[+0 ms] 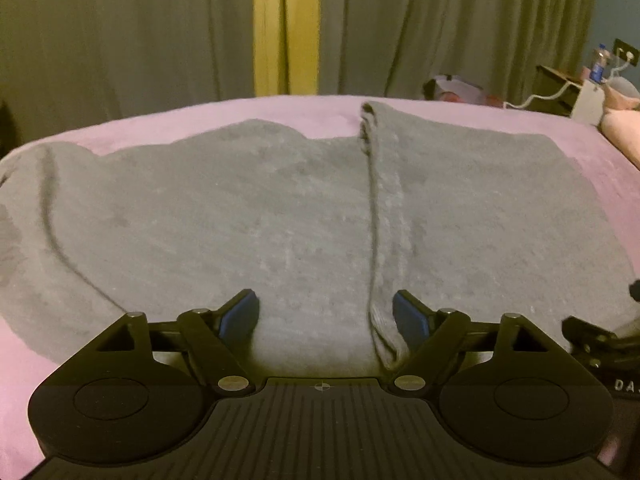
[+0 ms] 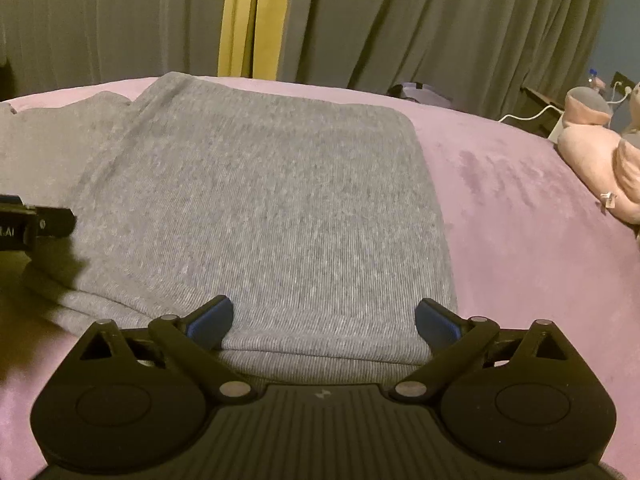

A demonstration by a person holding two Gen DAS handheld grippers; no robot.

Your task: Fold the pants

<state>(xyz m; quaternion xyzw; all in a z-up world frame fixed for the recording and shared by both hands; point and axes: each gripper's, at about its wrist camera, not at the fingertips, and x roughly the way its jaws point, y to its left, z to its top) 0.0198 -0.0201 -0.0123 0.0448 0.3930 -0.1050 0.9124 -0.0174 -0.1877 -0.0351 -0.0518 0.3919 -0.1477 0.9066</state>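
Pink bedspread (image 2: 520, 208) under grey pants (image 2: 256, 200), olive curtains (image 2: 400, 20) behind

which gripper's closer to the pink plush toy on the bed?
Right. The right gripper sits open over the pants, with the pink plush toy ahead to its right. The left gripper is further left, plush at frame edge.

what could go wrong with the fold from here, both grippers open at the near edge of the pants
1. The left gripper straddles a raised fold ridge in the pants; closing there may pinch only the upper layer, so the stack could slide apart on lifting.
2. The right gripper sits by the stacked near hem; a shallow bite might miss the lower layers.
3. The two grippers are close together, so they may collide.
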